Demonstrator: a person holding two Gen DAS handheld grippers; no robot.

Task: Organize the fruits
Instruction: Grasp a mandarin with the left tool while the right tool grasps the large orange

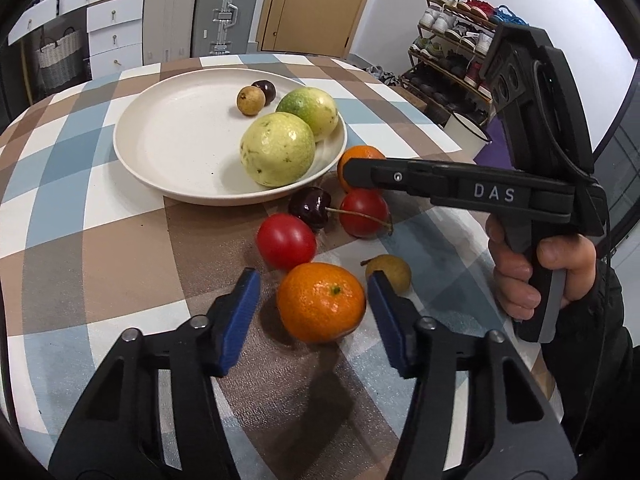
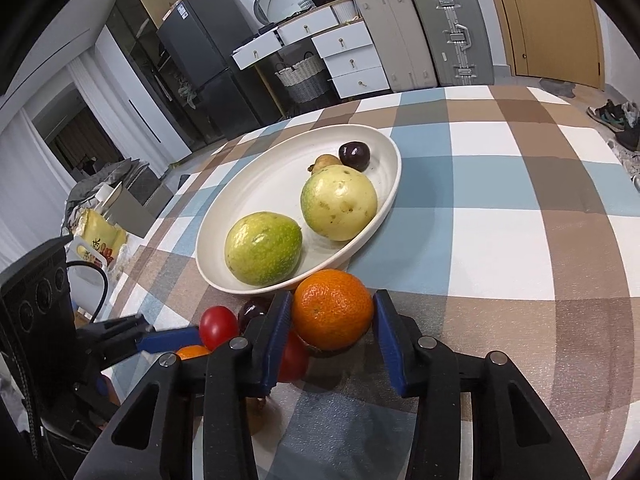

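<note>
A cream plate (image 1: pixel 160 152) on the checked table holds two green-yellow fruits (image 1: pixel 278 148), a small brown fruit (image 1: pixel 251 100) and a dark cherry (image 1: pixel 266 90). My left gripper (image 1: pixel 314 280) stands open around a tangerine (image 1: pixel 322 302); the left pad is clear of it. My right gripper (image 2: pixel 333 300) is shut on a second tangerine (image 2: pixel 332 308) next to the plate rim, both blue pads against its sides. It shows from the side in the left wrist view (image 1: pixel 354 176), held by a hand (image 1: pixel 540 272).
Two red tomatoes (image 1: pixel 286 242), a stemmed cherry (image 1: pixel 310 208) and a small yellowish pear-like fruit (image 1: pixel 390 272) lie between the two tangerines. Bare checked cloth (image 2: pixel 500 200) spreads right of the plate. A shoe rack (image 1: pixel 452 52) stands beyond the table's edge.
</note>
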